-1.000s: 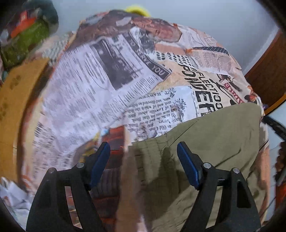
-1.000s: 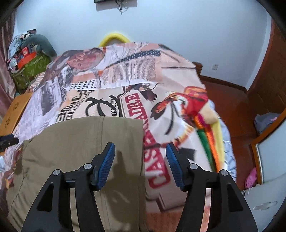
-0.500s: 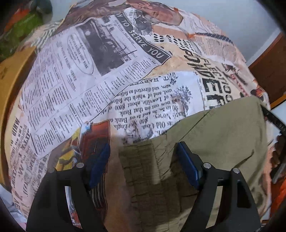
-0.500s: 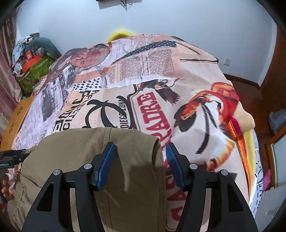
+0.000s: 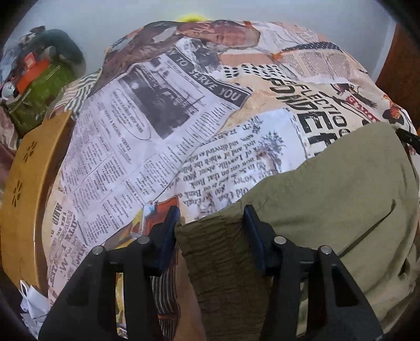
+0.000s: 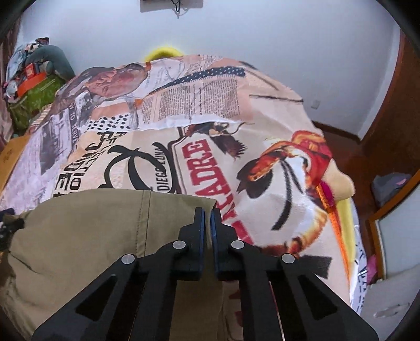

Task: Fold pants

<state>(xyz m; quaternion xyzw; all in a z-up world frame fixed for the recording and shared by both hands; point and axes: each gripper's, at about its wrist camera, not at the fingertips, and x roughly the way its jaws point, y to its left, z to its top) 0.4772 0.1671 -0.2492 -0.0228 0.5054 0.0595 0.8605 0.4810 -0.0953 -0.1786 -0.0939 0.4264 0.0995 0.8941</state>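
On the bed cover, the left gripper is spread wide around a bunched corner of the green pants.

From the right side, the right gripper pinches the pants at their far corner.

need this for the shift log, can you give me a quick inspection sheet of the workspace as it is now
surface: bed under a newspaper-collage print bedspread.
job's things: olive pants lying at the near edge, already folded over, one elastic end bunched.
clutter: pile of bags and clothes beyond the far left corner; crumpled white paper by the bed's left side.
grippers: left hand-held gripper open, pads either side of the elastic end; right hand-held gripper shut on the pants' right corner.
cables: dark cords hanging from a wall fixture.
surroundings: pale wall, wooden bed board at left, brown wooden door at right, clothing on the floor.
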